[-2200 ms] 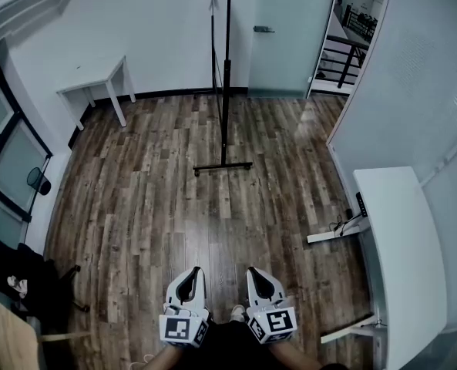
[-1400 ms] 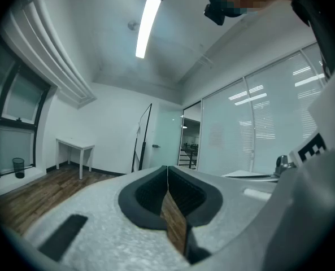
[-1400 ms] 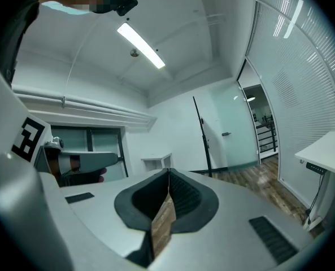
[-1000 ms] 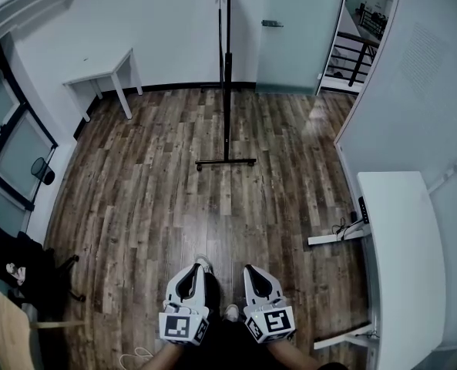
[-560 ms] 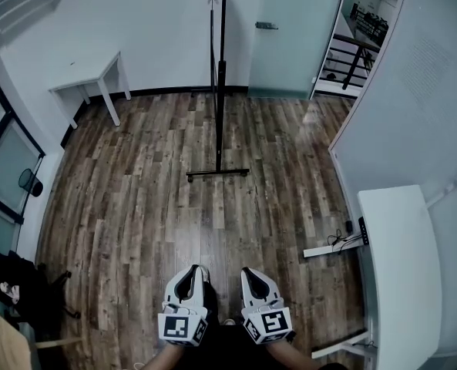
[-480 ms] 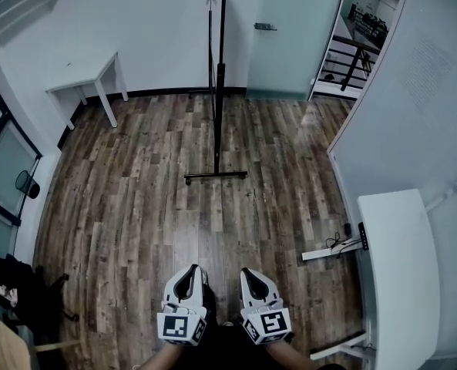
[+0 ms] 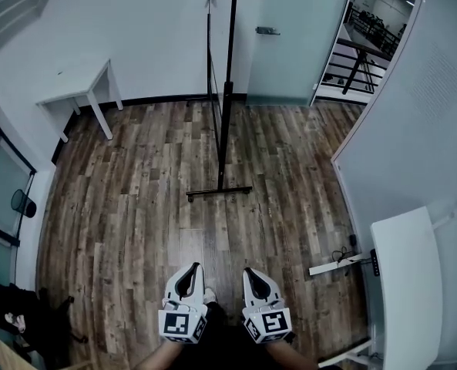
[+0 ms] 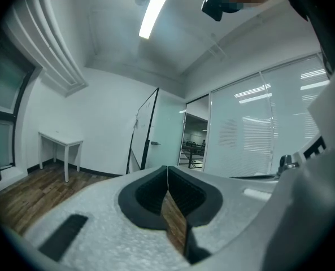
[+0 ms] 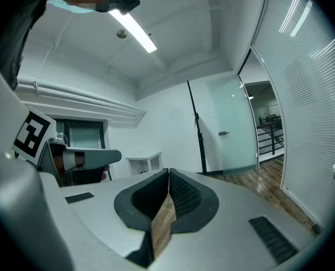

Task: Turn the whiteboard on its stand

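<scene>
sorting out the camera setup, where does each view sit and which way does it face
Head view: on the person's head, looking steeply down at the wood floor, whiteboard edge-on ahead; left gripper and right gripper show at the bottom.
Left gripper view: on that gripper, looking along its shut jaws toward the whiteboard and door.
Right gripper view: likewise; the left gripper shows at its left.
Shared: all three see the whiteboard.

Wood floor (image 7: 128, 206), white walls (image 7: 136, 29), sm white table (image 7: 75, 92) left, glass door (image 7: 294, 45).
</scene>
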The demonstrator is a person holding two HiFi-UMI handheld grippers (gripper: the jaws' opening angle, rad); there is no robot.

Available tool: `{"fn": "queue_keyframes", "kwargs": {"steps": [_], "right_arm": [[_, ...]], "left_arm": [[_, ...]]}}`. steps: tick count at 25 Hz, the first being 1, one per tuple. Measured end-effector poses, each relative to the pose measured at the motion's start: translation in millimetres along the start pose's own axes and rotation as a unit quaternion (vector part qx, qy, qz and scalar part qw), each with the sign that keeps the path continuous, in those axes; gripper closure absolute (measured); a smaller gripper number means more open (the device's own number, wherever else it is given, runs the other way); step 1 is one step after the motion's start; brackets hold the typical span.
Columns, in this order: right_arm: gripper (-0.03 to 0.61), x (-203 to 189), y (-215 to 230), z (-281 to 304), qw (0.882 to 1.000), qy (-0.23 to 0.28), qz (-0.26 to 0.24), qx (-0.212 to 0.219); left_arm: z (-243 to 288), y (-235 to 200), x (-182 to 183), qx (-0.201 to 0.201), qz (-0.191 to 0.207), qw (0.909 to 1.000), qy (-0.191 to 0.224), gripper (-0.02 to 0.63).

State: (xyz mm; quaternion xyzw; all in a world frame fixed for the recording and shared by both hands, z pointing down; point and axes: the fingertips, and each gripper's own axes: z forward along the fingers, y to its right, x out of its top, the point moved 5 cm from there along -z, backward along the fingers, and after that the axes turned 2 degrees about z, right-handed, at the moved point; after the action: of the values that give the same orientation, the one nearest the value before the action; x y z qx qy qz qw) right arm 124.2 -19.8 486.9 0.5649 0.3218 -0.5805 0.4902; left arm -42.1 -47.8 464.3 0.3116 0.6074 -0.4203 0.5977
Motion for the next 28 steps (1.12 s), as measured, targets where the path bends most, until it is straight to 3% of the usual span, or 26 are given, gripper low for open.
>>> {"fn": "queue_keyframes", "kwargs": {"steps": [7,17,28], "right_arm": [[0.565,17,5,84,1.0,0.005,0.001,-0.022],[0.565,18,12,148,1.0,-0.007,0.009,-0.006],[0.565,31,50,250,1.0,-0.003,0.0,0.017]], "left_arm": [[54,-54,12,-0.014,0.003,0.9999,0.008,0.595],[91,-91,13,-0.003,-0.003,1.0,0.007,0.595],[182,-132,22,0.018,-0.006,0.9997,0.016,0.595]]}}
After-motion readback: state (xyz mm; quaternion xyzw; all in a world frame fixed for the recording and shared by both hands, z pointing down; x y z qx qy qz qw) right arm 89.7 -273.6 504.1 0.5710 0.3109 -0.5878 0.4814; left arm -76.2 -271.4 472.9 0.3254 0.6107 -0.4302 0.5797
